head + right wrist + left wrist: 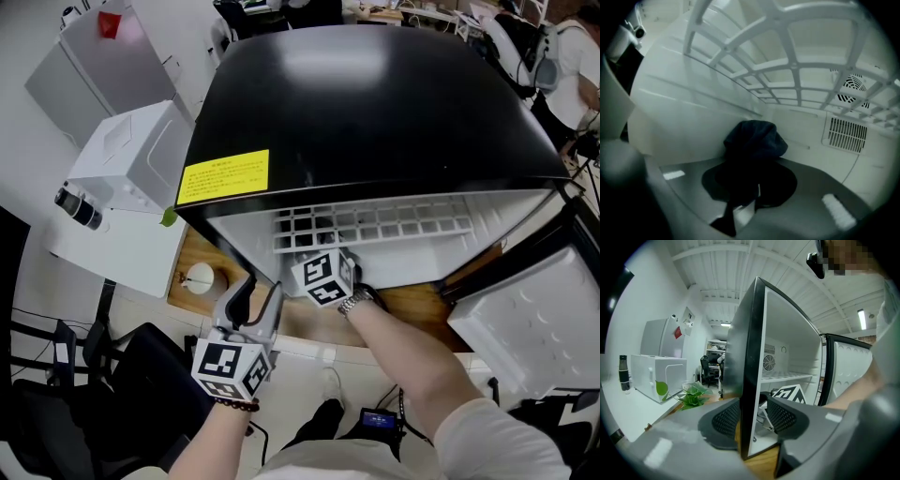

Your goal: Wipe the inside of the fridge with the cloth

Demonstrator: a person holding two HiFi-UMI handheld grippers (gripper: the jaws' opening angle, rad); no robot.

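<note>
Right claw clamps dark cloth beneath the white wire shelf.

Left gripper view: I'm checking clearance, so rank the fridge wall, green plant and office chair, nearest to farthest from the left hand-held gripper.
1. fridge wall, centre, between the left hand-held gripper's jaws.
2. green plant, lower left.
3. office chair, far back, left of the wall.

The fridge has a glossy black shell and smooth white plastic walls inside. The cloth is dark, soft and matt. The tabletop looks like bare wood.
</note>
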